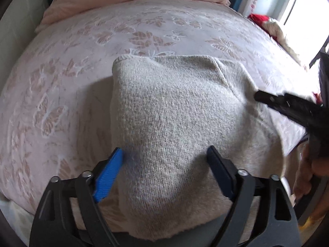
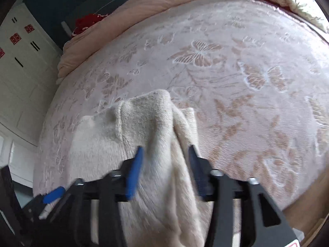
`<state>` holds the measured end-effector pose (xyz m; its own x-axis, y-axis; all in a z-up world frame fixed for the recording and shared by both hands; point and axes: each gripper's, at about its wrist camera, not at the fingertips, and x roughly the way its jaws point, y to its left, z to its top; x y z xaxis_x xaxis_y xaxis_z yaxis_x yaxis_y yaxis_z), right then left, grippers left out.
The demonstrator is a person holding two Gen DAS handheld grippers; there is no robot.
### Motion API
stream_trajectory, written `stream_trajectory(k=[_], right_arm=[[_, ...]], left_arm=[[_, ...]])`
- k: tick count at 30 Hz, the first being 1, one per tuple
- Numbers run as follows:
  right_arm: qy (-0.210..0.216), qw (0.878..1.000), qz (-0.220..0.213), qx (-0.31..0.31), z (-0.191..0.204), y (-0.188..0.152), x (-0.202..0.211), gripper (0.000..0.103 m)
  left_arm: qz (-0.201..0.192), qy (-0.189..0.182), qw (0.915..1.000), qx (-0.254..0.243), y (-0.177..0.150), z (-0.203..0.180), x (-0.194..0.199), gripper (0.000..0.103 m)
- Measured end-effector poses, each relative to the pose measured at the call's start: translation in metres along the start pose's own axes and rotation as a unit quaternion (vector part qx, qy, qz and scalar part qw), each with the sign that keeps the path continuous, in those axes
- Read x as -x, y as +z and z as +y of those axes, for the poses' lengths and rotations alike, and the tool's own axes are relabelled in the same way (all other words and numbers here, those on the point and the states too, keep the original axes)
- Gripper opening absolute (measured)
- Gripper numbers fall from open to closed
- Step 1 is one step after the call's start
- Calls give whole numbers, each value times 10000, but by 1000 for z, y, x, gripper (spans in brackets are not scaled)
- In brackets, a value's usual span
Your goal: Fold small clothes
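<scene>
A beige knitted garment [image 1: 174, 123] is lying on the bed [image 1: 82, 61], filling the lower centre of the left wrist frame and the lower left of the right wrist frame. It is already doubled over, with a folded edge toward the top of the frame.

The left tongs [image 1: 164, 160] are being held wide, with the fingers standing either side of a raised hump of knit; the pads are not seen pressing it. The right tongs [image 2: 164, 154] are standing partly open, with a loose ridge of fabric running between the fingers; no grip is visible, although that frame is blurred. In the left wrist frame, a dark finger of the right tongs is appearing at the right edge, near the side of the garment.

Risks judged from this position:
- The fold is being left unpressed; the springy knit could be lifting back open.
- The ridge between the right fingers could be snagged and dragged if the tongs are withdrawn low.
- The lower edge is lying near the bed edge, so a pull toward the bottom of the frame could be sliding it off.
</scene>
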<state>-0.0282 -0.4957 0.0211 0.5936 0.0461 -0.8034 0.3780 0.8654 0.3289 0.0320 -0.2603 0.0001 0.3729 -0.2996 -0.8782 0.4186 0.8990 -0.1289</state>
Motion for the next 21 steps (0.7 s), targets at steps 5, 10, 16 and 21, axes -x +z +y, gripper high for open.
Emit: stream_trajectory(k=[5,10,16,21], right_arm=[[-68,9996,269,1,-13,-29,-1,68],[612,9932,612,-777,-37,-49,-25,79],[1173,9831,712,-1212,-43,-54,-46,88],[1323,9823,779,-1077,-29,-51,-50,57]], left_arm=[[281,-149,9985,440,-1,20,-1,96],[766,-565,9881,1209,-1,46,-33,98],[916,-938,9831,1277,4,44,-57,98],[1045,-1067,9807,1261,11,40,-66,98]])
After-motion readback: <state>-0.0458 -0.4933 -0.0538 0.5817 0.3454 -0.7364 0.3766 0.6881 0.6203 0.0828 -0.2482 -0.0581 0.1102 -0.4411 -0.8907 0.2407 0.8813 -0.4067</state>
